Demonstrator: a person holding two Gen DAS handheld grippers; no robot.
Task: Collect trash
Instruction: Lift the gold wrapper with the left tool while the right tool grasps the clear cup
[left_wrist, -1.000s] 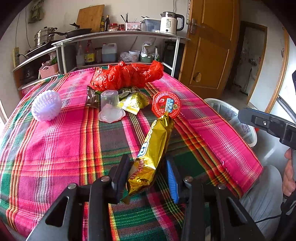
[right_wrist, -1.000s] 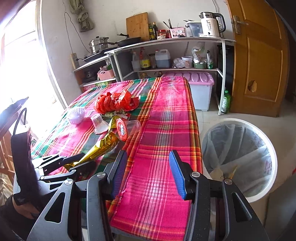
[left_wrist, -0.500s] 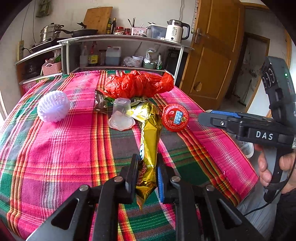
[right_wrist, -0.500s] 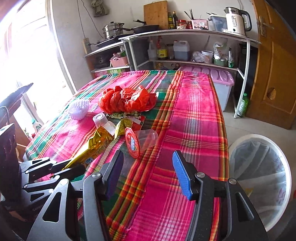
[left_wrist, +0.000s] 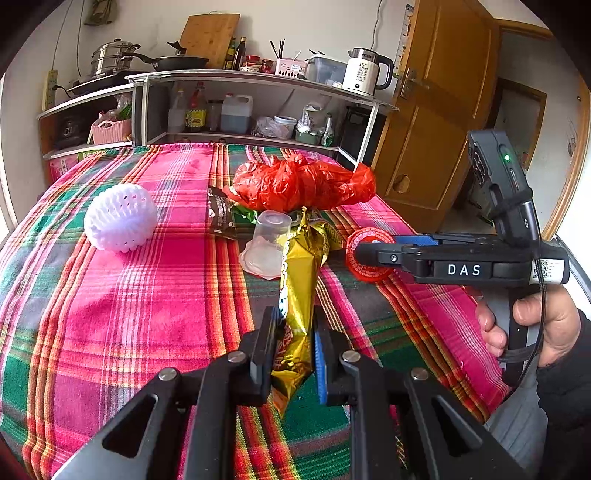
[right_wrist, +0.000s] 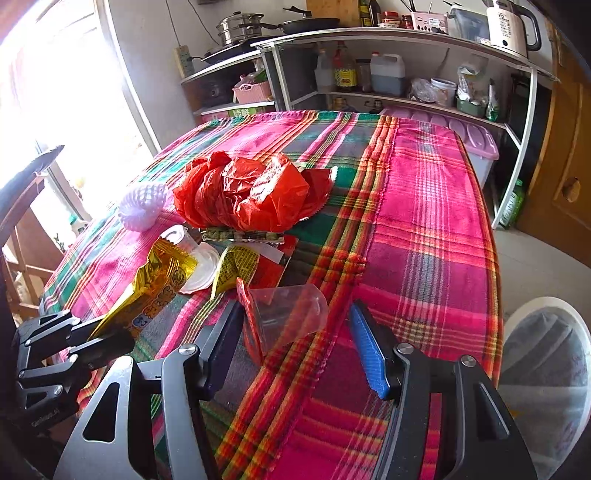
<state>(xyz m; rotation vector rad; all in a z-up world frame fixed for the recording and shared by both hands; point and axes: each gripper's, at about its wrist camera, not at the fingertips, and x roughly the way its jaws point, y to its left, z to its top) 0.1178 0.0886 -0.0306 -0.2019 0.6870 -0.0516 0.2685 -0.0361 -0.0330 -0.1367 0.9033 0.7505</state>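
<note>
Gripping tight, our left claw (left_wrist: 291, 350) has the gold snack wrapper (left_wrist: 299, 291) pinched near its lower end, its top leaning toward the clear upturned cup (left_wrist: 271, 229). Our right claw (right_wrist: 295, 347) stands wide open around the red-lidded plastic cup (right_wrist: 280, 310) lying on its side on the plaid tabletop (right_wrist: 424, 229), touching neither finger. Behind sit the crumpled red plastic bag (right_wrist: 247, 192) and white foam net (left_wrist: 120, 218). We see the lined trash bin (right_wrist: 546, 369) on the floor at right.
</note>
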